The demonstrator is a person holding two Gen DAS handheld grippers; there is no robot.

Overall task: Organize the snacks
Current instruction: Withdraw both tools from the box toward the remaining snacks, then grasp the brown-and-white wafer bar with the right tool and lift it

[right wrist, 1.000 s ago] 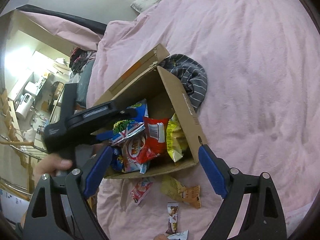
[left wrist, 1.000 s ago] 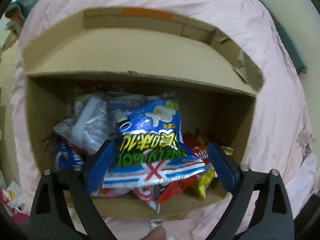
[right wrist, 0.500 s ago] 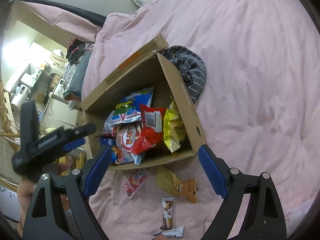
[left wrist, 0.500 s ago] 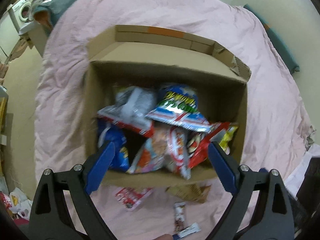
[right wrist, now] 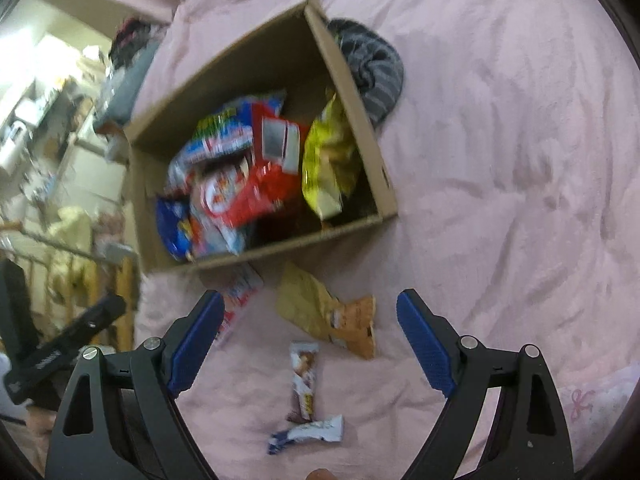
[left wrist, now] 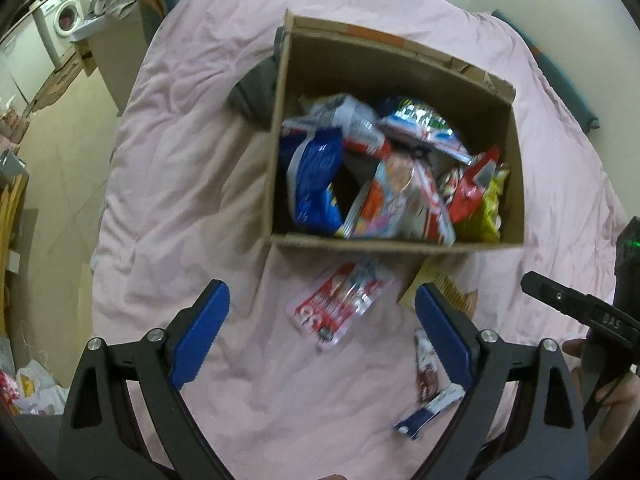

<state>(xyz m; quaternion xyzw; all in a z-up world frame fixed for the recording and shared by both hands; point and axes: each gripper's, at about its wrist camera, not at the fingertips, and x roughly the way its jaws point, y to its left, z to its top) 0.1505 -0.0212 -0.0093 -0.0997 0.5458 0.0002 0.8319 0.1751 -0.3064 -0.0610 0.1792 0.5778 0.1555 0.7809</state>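
Note:
An open cardboard box [left wrist: 276, 160] [right wrist: 360, 120] full of snack bags stands on a pink bedspread. Several snacks lie loose in front of it: a red-and-white pack [left wrist: 340, 304] [right wrist: 236, 304], a tan and orange bag [right wrist: 328, 312] [left wrist: 448, 288], a brown-and-white bar [right wrist: 304, 380] [left wrist: 426, 372] and a blue-and-white wrapper [right wrist: 308, 434] [left wrist: 430, 410]. My left gripper [left wrist: 322, 326] hangs open above the red-and-white pack with nothing between its fingers. My right gripper [right wrist: 312, 332] is open too, above the tan bag and the bar, holding nothing.
A grey striped cloth [right wrist: 376, 64] [left wrist: 256, 92] lies against the box's far side. The bedspread [right wrist: 500, 160] stretches wide to the right of the box. Left of the bed are a floor, a washing machine [left wrist: 64, 20] and cluttered furniture. A hand holds the right tool [left wrist: 580, 316].
The left gripper let go of the blue-green snack bag, which now lies in the box, and drew back over the loose snacks. The right gripper sank closer to the snacks in front of the box.

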